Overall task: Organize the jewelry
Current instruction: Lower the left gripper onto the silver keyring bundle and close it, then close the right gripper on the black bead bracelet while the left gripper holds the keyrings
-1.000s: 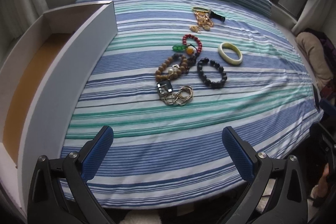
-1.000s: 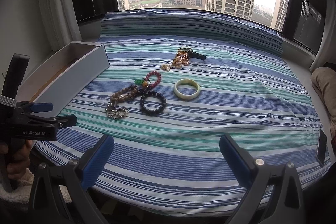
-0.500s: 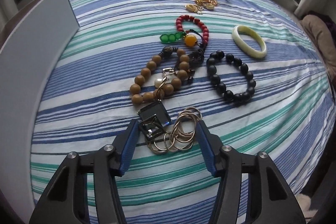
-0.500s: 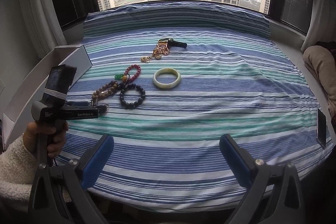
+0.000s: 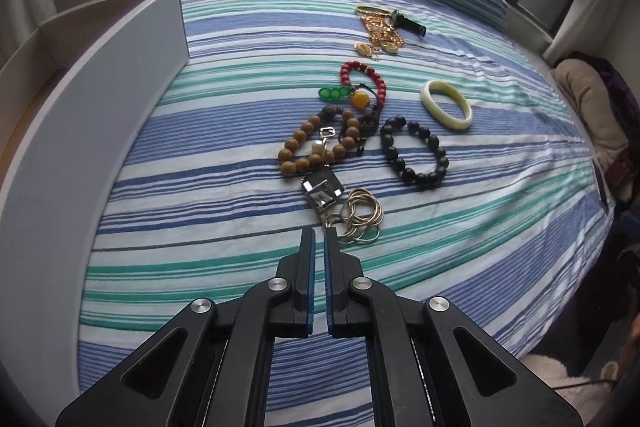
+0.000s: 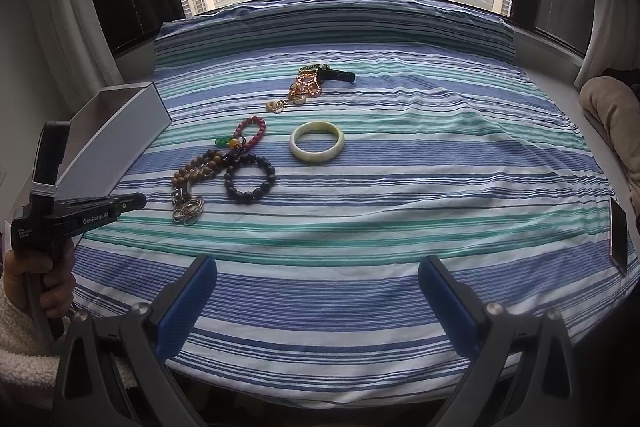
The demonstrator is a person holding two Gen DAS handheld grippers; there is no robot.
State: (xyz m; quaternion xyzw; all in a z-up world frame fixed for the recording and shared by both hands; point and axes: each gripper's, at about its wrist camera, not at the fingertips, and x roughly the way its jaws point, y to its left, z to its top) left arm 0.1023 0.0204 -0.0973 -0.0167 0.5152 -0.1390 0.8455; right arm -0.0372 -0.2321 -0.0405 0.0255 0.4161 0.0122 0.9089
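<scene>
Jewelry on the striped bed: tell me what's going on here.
A person holds a two-finger gripper in each hand over a blue-and-green striped bedsheet. The left gripper is shut, its tips just short of a tangle of thin metal rings, apparently gripping nothing. The right gripper hangs open, well back. The pale green stone bangle and the bead bracelets lie loose on the sheet beside an open white box.

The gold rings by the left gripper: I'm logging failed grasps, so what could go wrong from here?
1. The left gripper looks shut with nothing visible between its fingers; the gold rings lie just beyond its tips, so the grasp may have missed.
2. The rings touch the square pendant, which lies against the wooden bead bracelet; pulling one could drag the others across the striped sheet.
</scene>
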